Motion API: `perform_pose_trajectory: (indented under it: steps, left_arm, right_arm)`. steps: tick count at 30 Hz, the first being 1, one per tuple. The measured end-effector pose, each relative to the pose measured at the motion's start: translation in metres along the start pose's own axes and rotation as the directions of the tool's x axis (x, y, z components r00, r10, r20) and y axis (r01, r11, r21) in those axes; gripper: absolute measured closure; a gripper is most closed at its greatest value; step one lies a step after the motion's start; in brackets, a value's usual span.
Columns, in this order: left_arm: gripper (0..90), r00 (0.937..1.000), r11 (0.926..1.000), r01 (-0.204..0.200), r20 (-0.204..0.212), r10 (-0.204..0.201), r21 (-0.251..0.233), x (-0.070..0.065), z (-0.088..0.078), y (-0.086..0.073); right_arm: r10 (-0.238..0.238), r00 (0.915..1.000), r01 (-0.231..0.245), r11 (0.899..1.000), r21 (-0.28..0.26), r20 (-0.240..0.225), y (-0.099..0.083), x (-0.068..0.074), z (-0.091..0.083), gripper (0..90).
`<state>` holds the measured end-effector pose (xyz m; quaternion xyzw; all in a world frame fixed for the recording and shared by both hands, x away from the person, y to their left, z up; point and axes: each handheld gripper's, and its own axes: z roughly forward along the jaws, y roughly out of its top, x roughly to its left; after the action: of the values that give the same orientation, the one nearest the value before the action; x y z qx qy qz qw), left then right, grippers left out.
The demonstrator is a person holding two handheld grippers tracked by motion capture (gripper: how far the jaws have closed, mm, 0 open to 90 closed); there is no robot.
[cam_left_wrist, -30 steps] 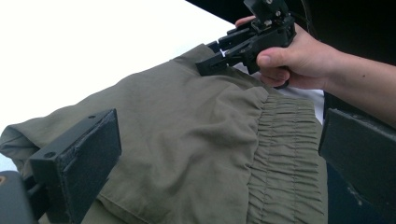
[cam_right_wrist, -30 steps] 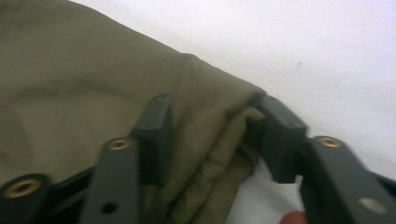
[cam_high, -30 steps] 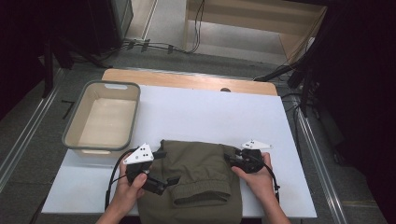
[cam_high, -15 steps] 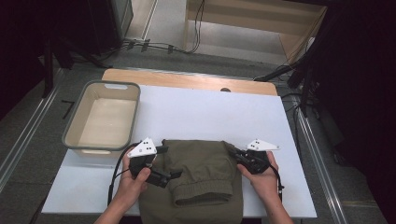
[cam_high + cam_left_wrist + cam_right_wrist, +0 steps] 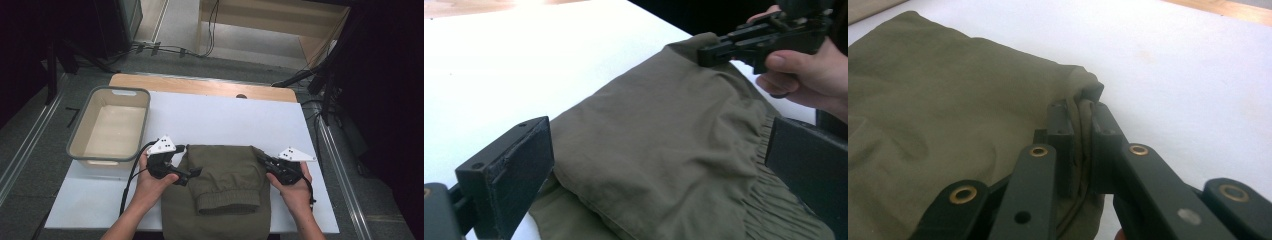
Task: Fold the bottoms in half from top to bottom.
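An olive green garment (image 5: 225, 175) lies folded on the white table (image 5: 225, 120) near its front edge, with a ribbed cuff turned toward me. My left gripper (image 5: 187, 162) is at the garment's left side. Its jaws stand wide open (image 5: 659, 170) with the cloth (image 5: 664, 140) lying between them, untouched by the pads. My right gripper (image 5: 261, 160) is at the far right corner. Its jaws have just been closing and are now shut (image 5: 1080, 125) on the folded edge of the garment (image 5: 938, 100). That gripper (image 5: 709, 52) and its hand also appear across the cloth in the left gripper view.
A beige plastic bin (image 5: 80, 150) stands empty at the table's left side, close to my left hand. A wooden strip (image 5: 200, 86) runs along the table's far edge. Bare white table (image 5: 1198, 65) lies beyond the garment. Cables and dark stands are on the floor behind.
The right gripper has moved outward to the right with the garment's corner, spreading the cloth. The left gripper has moved farther up and right along the left edge.
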<state>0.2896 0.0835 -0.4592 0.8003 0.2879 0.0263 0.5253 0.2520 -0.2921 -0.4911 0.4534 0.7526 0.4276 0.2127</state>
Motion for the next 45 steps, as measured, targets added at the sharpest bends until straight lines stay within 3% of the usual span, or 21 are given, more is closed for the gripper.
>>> perform_pose_trajectory:
  steps: [10, 19, 21, 26, 37, 44, 45]
  left_arm:
    - [0.0, 0.9987, 0.999, 0.038, -0.034, -0.037, 0.025, 0.017, 0.021, 0.003]
    - [1.9, 0.9936, 0.9949, 0.085, -0.079, -0.081, 0.053, 0.032, 0.032, 0.001]
    - [5.4, 0.9882, 0.9933, 0.089, -0.131, -0.079, 0.073, 0.036, 0.037, -0.002]
    - [14.8, 0.9788, 0.9847, 0.125, -0.177, -0.103, 0.121, 0.042, 0.047, -0.006]
    - [26.6, 0.9713, 0.9624, 0.179, -0.192, -0.14, 0.204, 0.048, 0.058, -0.011]
    - [39.0, 0.9639, 0.9547, 0.199, -0.22, -0.15, 0.221, 0.046, 0.059, -0.01]
    - [42.0, 0.9656, 0.954, 0.195, -0.215, -0.146, 0.228, 0.045, 0.059, -0.01]
  right_arm:
    - [-0.004, 1.0, 0.004, 1.0, -0.009, 0.006, -0.002, -0.005, -0.003, 80.8]
    - [-0.002, 1.0, 0.002, 1.0, -0.016, 0.004, -0.003, -0.006, -0.004, 80.8]
    - [-0.002, 1.0, 0.002, 1.0, -0.017, 0.004, -0.003, -0.006, -0.004, 80.8]
    - [-0.006, 1.0, 0.006, 1.0, -0.022, 0.005, -0.003, -0.006, -0.004, 80.8]
    - [-0.008, 0.9999, 0.008, 0.999, -0.032, 0.006, -0.004, -0.005, -0.005, 80.8]
    - [-0.01, 0.9999, 0.01, 0.999, -0.036, 0.007, -0.005, -0.004, -0.005, 80.8]
    - [-0.009, 0.9999, 0.009, 0.999, -0.036, 0.007, -0.005, -0.004, -0.005, 80.8]
